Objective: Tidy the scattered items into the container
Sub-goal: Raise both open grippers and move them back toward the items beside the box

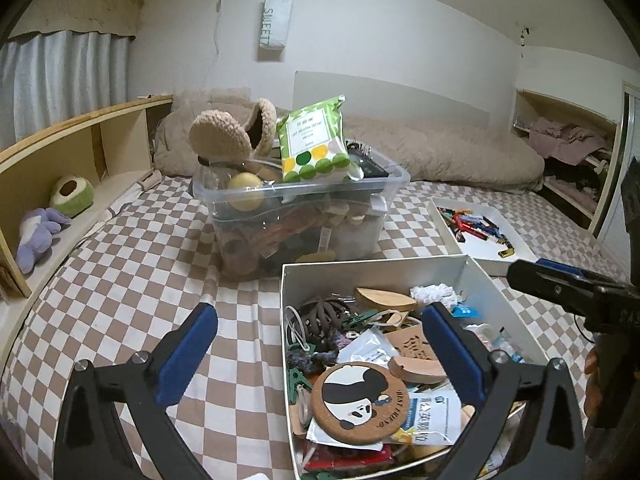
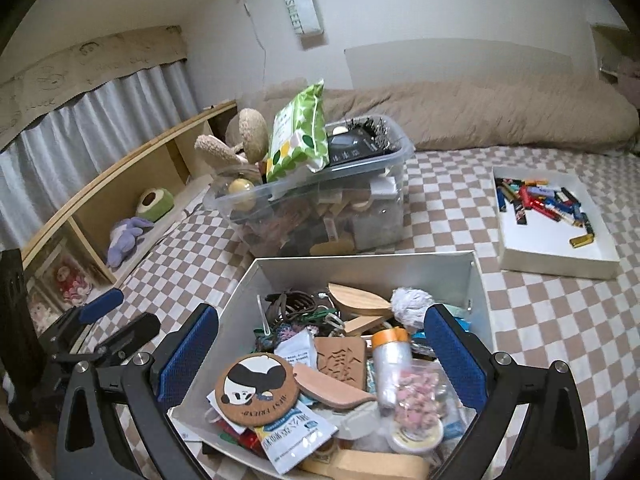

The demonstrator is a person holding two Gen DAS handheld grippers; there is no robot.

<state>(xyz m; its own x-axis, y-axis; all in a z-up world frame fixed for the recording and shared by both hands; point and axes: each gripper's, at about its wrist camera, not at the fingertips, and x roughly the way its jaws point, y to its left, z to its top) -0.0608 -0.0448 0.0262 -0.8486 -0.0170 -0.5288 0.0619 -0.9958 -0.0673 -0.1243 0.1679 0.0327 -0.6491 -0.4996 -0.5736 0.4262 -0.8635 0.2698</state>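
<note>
A white box (image 1: 372, 270) (image 2: 360, 264) sits on the checkered bed, full of small items: a round cork panda coaster (image 1: 360, 402) (image 2: 254, 388), wooden pieces, a brown hair claw (image 1: 324, 314), packets and a jar of pink bits (image 2: 416, 404). My left gripper (image 1: 320, 346) is open and empty, straddling the box's left wall. My right gripper (image 2: 320, 350) is open and empty above the box's contents. A clear plastic bin (image 1: 304, 208) (image 2: 320, 204) behind is piled high, with a green wipes pack (image 1: 312, 140) (image 2: 298, 132) on top.
A shallow white tray (image 1: 484, 236) (image 2: 556, 224) of small colourful items lies to the right. A wooden shelf (image 1: 60, 168) (image 2: 120, 200) with plush toys runs along the left. A beige duvet (image 1: 440, 152) lies at the back.
</note>
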